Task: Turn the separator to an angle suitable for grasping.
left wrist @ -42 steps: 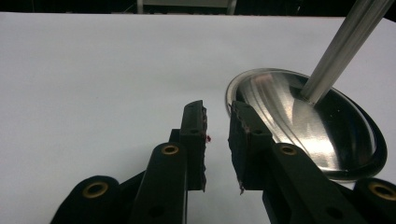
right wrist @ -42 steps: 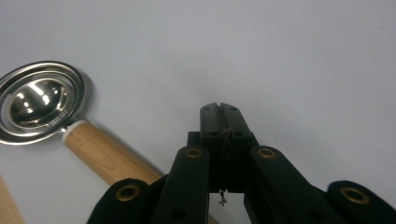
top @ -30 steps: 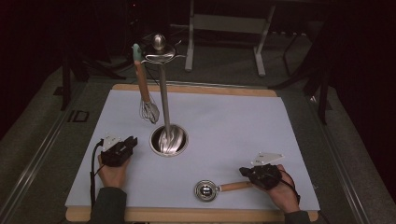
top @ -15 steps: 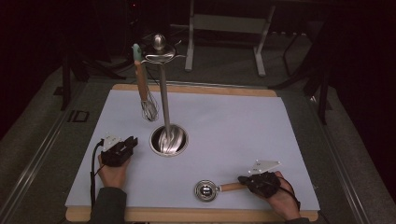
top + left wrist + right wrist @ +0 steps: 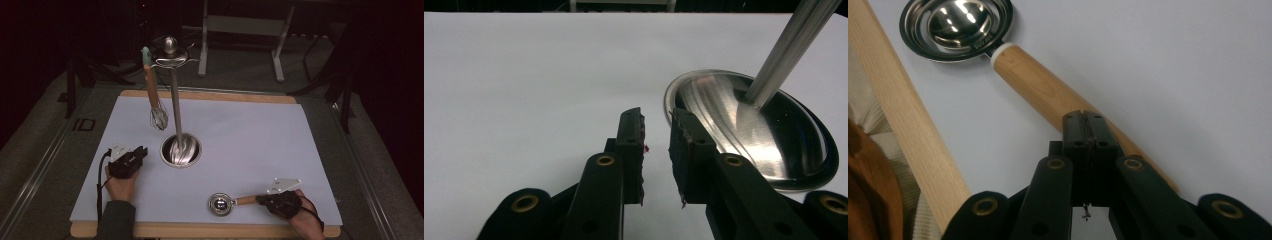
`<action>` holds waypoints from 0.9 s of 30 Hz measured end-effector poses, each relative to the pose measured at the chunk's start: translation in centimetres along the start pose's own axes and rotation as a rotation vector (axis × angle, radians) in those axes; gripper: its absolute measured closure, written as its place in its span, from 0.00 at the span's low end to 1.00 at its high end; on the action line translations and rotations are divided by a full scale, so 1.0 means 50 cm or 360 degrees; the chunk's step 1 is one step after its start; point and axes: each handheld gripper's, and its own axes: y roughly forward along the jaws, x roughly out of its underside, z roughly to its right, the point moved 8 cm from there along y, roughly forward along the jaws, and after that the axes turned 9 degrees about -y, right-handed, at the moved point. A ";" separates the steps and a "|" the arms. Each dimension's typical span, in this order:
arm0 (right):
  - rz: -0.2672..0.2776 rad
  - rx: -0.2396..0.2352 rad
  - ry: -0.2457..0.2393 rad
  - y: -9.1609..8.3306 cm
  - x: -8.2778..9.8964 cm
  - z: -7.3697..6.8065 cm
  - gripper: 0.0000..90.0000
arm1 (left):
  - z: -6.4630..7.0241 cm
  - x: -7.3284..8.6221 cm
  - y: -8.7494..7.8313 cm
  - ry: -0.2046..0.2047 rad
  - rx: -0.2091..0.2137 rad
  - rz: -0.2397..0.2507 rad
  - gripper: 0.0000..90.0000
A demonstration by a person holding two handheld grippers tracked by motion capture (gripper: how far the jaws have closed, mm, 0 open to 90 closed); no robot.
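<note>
Right tongs fully closed, pads pressed together with nothing between them, sitting just over the wooden handle of the metal strainer spoon, which lies flat on the white surface near its front edge. Left tongs partly open and empty, resting on the surface just beside the round steel base of the utensil stand. A whisk hangs from the stand.

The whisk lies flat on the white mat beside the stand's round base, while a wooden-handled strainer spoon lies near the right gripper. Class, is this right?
Not quite. The high view shows the whisk hanging from the stand, not lying flat. The strainer spoon does lie near the right gripper.
</note>
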 end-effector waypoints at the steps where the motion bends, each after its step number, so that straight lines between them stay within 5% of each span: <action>1: 0.0000 0.0000 0.0000 0.000 0.000 0.000 1.00 | 0.000 0.000 0.000 0.0000 0.0000 0.0000 0.84; 12: -0.0029 -0.0020 -0.0008 0.007 0.011 -0.005 1.00 | 0.000 0.000 0.000 0.0004 -0.0003 -0.0003 0.84; 27: -0.0068 0.0098 0.0062 0.025 0.006 0.031 0.99 | 0.000 0.001 0.001 0.0006 -0.0011 -0.0006 0.84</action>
